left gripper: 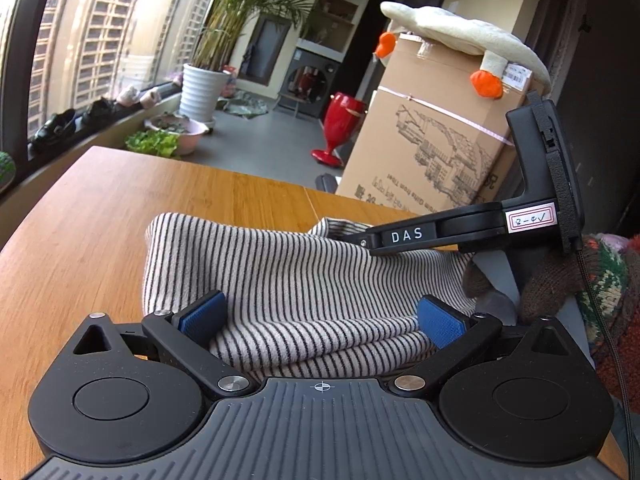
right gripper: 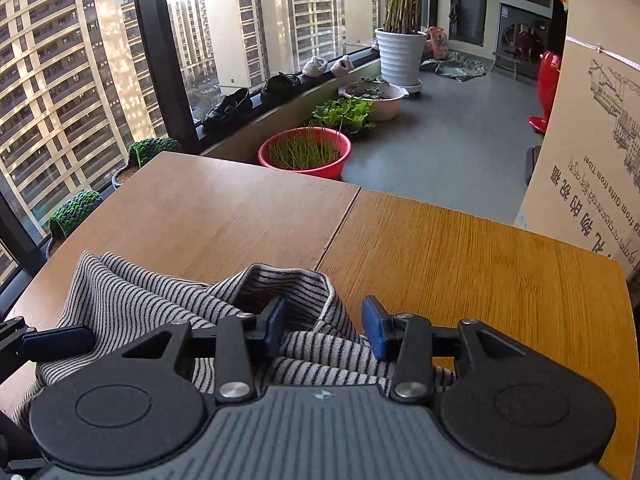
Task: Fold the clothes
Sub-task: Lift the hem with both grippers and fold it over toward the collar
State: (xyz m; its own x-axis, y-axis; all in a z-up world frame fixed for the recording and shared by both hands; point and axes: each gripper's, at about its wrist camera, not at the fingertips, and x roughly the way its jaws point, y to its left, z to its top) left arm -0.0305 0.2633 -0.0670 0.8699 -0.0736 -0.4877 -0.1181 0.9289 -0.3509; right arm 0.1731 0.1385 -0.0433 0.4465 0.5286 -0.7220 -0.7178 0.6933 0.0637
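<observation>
A grey-and-black striped garment [left gripper: 280, 276] lies bunched on the wooden table [left gripper: 88, 216]. My left gripper [left gripper: 320, 316] is open, its blue pads [left gripper: 204, 314] spread wide over the near fold of the cloth. My right gripper shows from the side in the left wrist view [left gripper: 404, 238], over the garment's far right edge. In the right wrist view the right gripper [right gripper: 326, 326] is open, with a raised fold of the striped garment [right gripper: 296, 292] between its pads [right gripper: 374, 328]. The left gripper's finger [right gripper: 56, 338] shows at the far left.
A large cardboard box [left gripper: 432, 136] with a plush toy [left gripper: 468, 36] on top stands past the table's far right edge. Floor plants, a red basin [right gripper: 304, 152] and a white pot [right gripper: 400, 56] stand beyond the far edge. A window [right gripper: 80, 60] is at the left.
</observation>
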